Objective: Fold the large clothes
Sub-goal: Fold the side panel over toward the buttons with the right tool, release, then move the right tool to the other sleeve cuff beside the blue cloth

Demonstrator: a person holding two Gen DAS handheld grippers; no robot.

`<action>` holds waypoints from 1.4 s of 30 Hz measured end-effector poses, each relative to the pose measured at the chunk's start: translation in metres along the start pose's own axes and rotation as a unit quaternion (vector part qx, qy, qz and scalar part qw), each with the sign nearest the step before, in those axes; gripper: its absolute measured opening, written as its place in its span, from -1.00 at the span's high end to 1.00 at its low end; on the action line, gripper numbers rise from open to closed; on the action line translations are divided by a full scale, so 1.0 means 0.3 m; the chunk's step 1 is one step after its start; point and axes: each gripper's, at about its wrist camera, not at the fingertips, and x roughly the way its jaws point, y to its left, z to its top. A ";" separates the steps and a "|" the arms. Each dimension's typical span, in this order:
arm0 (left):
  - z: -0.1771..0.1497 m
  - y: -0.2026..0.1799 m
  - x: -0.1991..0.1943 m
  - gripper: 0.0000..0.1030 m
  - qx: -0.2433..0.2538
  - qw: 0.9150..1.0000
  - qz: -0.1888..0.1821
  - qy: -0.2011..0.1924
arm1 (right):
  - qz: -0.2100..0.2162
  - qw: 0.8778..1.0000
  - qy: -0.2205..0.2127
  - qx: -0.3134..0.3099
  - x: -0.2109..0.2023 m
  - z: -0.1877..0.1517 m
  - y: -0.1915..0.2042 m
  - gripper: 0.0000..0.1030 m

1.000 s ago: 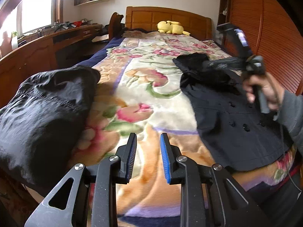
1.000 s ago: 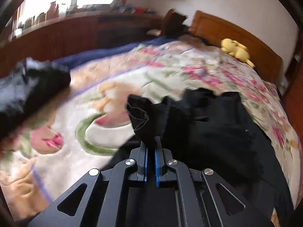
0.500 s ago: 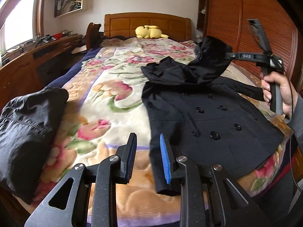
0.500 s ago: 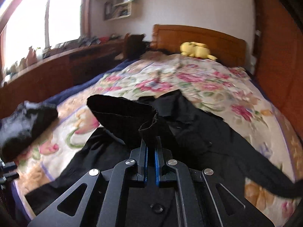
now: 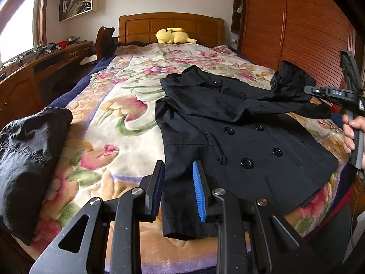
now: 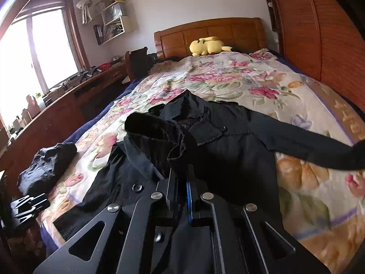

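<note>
A black double-breasted cloth coat [image 5: 239,141] lies face up, unfolded, on the near right of the floral-blanketed bed [image 5: 127,114]; the right hand-held gripper [image 6: 181,175] pinches one sleeve cuff, the left hand-held gripper [image 5: 178,182] hovers narrowly parted and empty; a crumpled black jacket [image 5: 27,150] waits near left

A bed [image 5: 230,253] with a wooden headboard is covered by a floral blanket [image 5: 127,105]. A black coat [image 5: 228,141] is spread buttons-up on it, just ahead of the left gripper [image 5: 178,187]. A bundled dark garment [image 5: 27,150] is seen to that gripper's left, a yellow plush [image 5: 174,36] far ahead by the headboard.
</note>
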 end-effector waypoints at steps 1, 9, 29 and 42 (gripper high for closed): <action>0.000 -0.003 -0.002 0.49 0.001 1.000 0.001 0.000 | 0.008 1.000 0.000 0.007 -0.016 -0.018 0.002 0.90; 0.004 -0.008 -0.007 0.49 -0.007 1.000 -0.007 0.002 | 0.003 0.999 0.029 0.014 -0.130 -0.108 -0.050 0.89; -0.016 -0.168 0.057 0.49 0.023 0.999 -0.031 0.017 | -0.044 0.994 0.038 -0.095 -0.216 -0.239 0.002 -0.05; -0.036 -0.304 0.131 0.49 0.026 0.996 -0.081 0.036 | -0.056 0.991 0.021 -0.123 -0.181 -0.198 -0.006 -0.12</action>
